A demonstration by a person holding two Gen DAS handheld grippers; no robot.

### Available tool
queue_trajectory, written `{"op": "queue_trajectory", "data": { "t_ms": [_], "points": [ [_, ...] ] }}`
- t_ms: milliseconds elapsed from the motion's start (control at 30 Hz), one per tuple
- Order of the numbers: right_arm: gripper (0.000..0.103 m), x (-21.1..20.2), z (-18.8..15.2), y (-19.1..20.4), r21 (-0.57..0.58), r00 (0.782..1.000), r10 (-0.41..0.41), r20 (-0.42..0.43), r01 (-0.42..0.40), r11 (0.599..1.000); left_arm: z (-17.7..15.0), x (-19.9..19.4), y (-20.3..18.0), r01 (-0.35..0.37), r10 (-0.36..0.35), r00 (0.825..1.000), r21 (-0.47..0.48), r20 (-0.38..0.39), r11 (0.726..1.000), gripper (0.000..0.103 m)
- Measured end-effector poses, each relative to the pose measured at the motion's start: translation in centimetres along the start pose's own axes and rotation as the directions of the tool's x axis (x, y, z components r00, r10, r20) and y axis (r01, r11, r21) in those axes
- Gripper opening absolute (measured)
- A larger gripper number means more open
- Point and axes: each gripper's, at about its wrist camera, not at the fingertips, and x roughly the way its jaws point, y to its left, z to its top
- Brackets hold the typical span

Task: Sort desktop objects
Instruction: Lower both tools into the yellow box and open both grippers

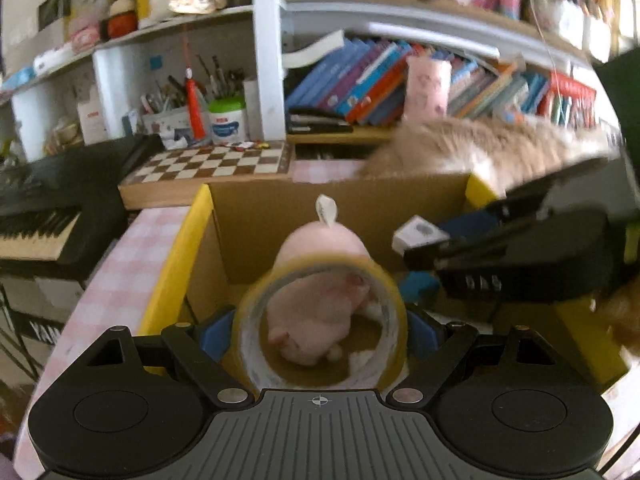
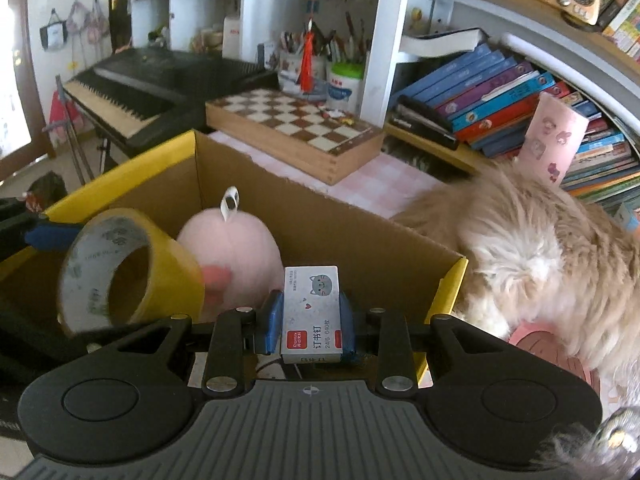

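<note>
My left gripper [image 1: 322, 332] is shut on a roll of yellow tape [image 1: 256, 332] and holds it over the open cardboard box [image 1: 256, 208] with yellow flaps. The tape also shows in the right wrist view [image 2: 172, 276]. My right gripper [image 2: 310, 320] is shut on a small white staple box [image 2: 312, 312] with a cat picture, held above the box's near edge. It shows in the left wrist view [image 1: 418, 234] too. A pink plush toy [image 2: 236, 240] lies inside the cardboard box [image 2: 360, 240].
A fluffy tan cat [image 2: 532, 248] lies right beside the box on the pink checked tablecloth [image 2: 380, 184]. A chessboard [image 2: 296, 124], a keyboard [image 2: 132, 88], a pen holder [image 2: 296, 60] and shelves of books [image 2: 500, 92] stand behind.
</note>
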Motion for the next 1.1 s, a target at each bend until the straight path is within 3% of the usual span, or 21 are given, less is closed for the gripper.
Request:
{"op": "queue_trajectory", "data": {
  "t_ms": [267, 600, 700, 767, 1100],
  "points": [
    [0.027, 0.5, 0.3, 0.0, -0.034, 0.999, 0.023, -0.023, -0.024, 0.999, 0.2, 0.1, -0.1, -0.014, 0.014, 0.999, 0.019, 0.031, 1.000, 0.091],
    [0.027, 1.2, 0.6, 0.3, -0.068, 0.996, 0.043, -0.074, -0.048, 0.997, -0.3, -3.0, 0.1, -0.033, 0.037, 0.988, -0.030, 0.150, 0.999, 0.092],
    [0.031, 1.0, 0.6, 0.3, -0.062, 0.998, 0.036, -0.058, -0.040, 0.997, -0.6, -4.0, 0.3, -0.036, 0.045, 0.984, -0.056, 0.170, 0.998, 0.092],
    [0.043, 0.7, 0.5, 0.2, -0.051, 0.999, 0.025, -0.039, -0.027, 0.998, -0.7, -4.5, 0.4, -0.041, 0.052, 0.983, -0.065, 0.178, 0.997, 0.092],
    [0.045, -3.3, -1.3, 0.3, 0.044, 0.996, -0.063, 0.055, 0.061, 0.997, -1.6, -7.6, 0.4, -0.047, 0.070, 0.970, -0.102, 0.231, 0.994, 0.092]
  ]
}}
